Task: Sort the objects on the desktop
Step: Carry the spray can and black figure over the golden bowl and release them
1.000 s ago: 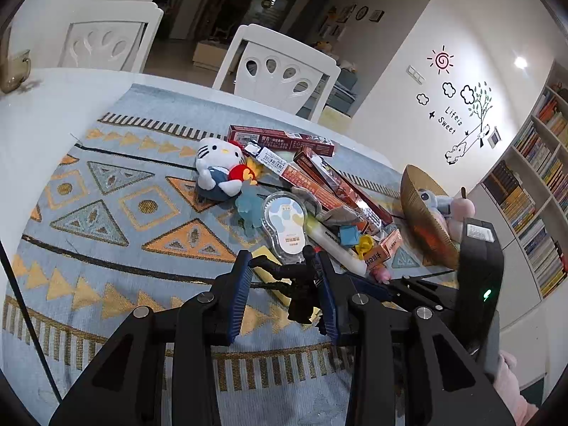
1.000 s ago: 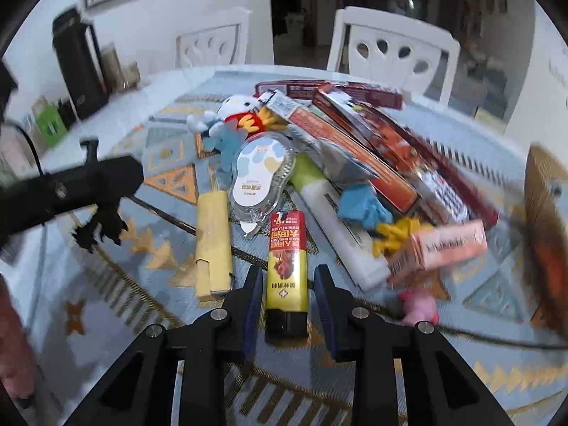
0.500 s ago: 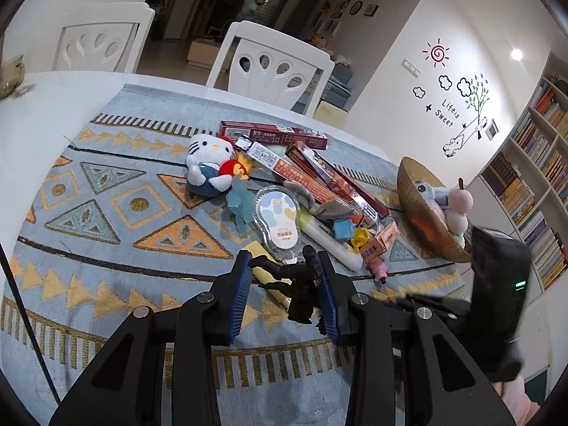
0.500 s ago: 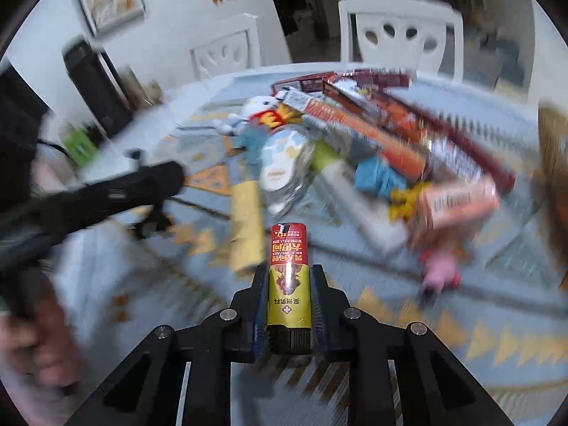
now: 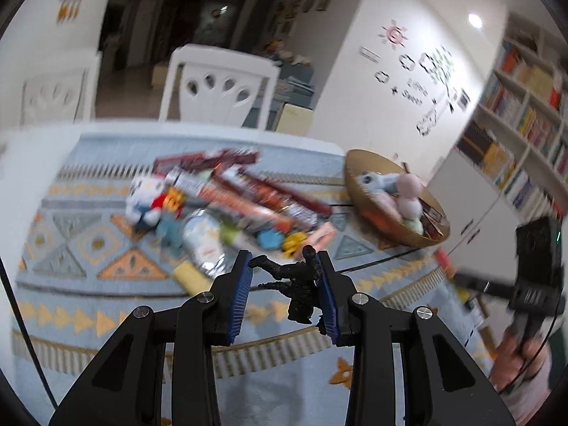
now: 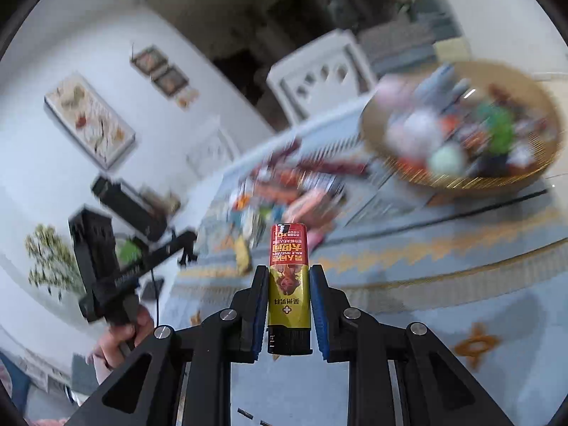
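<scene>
Up and to the far right of the right gripper (image 6: 288, 301), whose jaws clamp a red-and-yellow tube (image 6: 288, 277) lengthwise, sits the basket (image 6: 461, 181), probably its target; the left gripper (image 5: 285, 284), farther off, grips a black figurine (image 5: 294, 284).

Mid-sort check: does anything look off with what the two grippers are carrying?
The black figurine sits lopsided in the left gripper, pressed against one finger with a gap on the other side. The red-and-yellow box sits squarely in the right gripper.
</scene>
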`<state>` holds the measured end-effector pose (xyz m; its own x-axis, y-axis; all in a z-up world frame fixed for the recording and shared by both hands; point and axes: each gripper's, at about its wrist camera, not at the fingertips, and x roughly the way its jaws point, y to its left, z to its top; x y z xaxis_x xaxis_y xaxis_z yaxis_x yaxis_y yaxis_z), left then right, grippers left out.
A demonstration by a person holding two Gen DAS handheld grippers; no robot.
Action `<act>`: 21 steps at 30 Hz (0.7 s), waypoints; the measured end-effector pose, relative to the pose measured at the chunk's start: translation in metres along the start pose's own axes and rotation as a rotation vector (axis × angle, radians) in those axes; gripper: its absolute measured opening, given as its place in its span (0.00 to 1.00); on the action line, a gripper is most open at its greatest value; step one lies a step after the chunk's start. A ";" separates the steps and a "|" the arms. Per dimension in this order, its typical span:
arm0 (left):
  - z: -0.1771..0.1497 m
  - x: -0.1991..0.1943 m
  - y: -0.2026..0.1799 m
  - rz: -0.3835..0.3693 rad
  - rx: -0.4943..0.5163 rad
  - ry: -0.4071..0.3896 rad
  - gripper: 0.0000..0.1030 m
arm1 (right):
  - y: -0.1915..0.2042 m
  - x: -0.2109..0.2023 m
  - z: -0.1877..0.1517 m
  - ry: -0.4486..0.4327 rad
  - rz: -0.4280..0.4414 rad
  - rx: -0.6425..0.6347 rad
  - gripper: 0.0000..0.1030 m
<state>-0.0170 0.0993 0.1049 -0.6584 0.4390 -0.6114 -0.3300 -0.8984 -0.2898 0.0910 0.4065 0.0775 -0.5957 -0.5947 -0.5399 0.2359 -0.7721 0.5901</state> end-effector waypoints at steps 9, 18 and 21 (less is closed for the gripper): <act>0.062 0.004 -0.081 -0.042 0.118 -0.064 0.32 | -0.047 -0.088 0.059 -0.252 0.015 0.172 0.22; 0.099 0.087 -0.140 -0.284 0.069 -0.006 0.32 | -0.100 -0.105 0.094 -0.375 -0.094 0.279 0.22; 0.098 0.117 -0.160 -0.313 0.107 0.019 0.32 | -0.100 -0.094 0.105 -0.364 -0.141 0.243 0.22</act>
<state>-0.1075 0.2950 0.1522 -0.5012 0.6927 -0.5186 -0.5840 -0.7131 -0.3879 0.0428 0.5635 0.1322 -0.8501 -0.3372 -0.4046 -0.0274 -0.7389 0.6733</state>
